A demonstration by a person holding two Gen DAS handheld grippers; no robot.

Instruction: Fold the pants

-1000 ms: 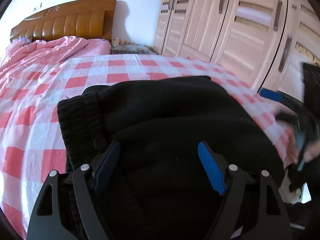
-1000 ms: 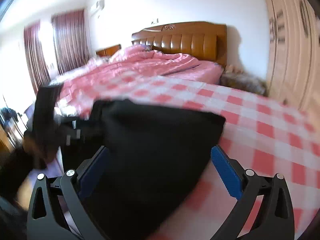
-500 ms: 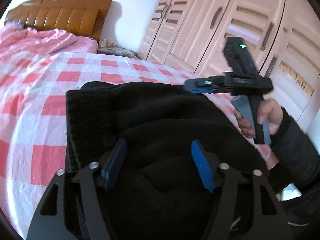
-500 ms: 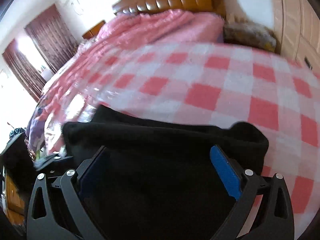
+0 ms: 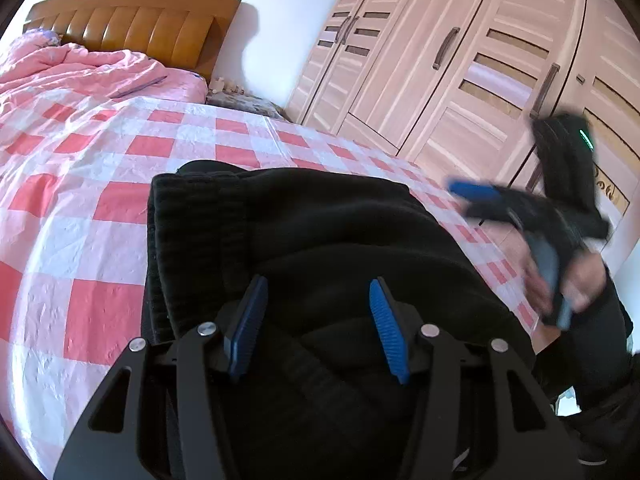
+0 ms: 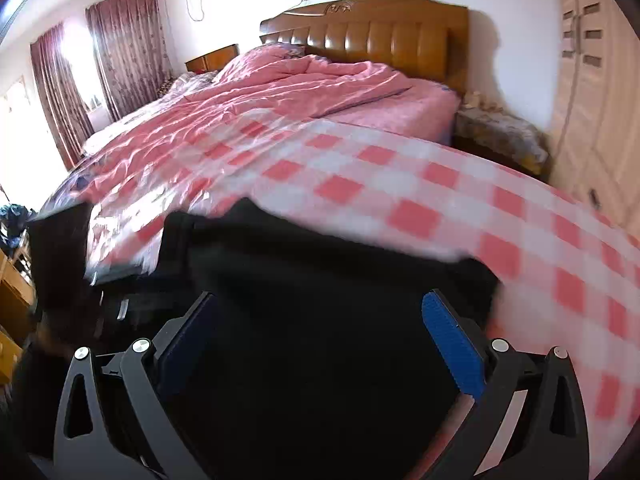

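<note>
The black pants (image 5: 320, 232) lie folded in a thick bundle on the red-and-white checked bed cover (image 5: 100, 200). My left gripper (image 5: 318, 304) is open above the near part of the bundle, its blue pads apart and holding nothing. My right gripper (image 6: 320, 320) is open over the pants (image 6: 320, 300) near their right edge, pads wide apart and empty. It also shows blurred in the left wrist view (image 5: 476, 192), at the right of the bundle. The left gripper shows dark and blurred at the left of the right wrist view (image 6: 60, 248).
A crumpled pink quilt (image 6: 300, 88) and a wooden headboard (image 6: 380, 32) are at the far end of the bed. A wardrobe (image 5: 460, 60) stands along the right side. A bedside table (image 6: 496, 128) sits between them. Curtains (image 6: 120, 40) hang far left.
The right gripper has swung down and away to the right of the bundle. The left gripper has closed in a little but stays open. The pants have not moved.
</note>
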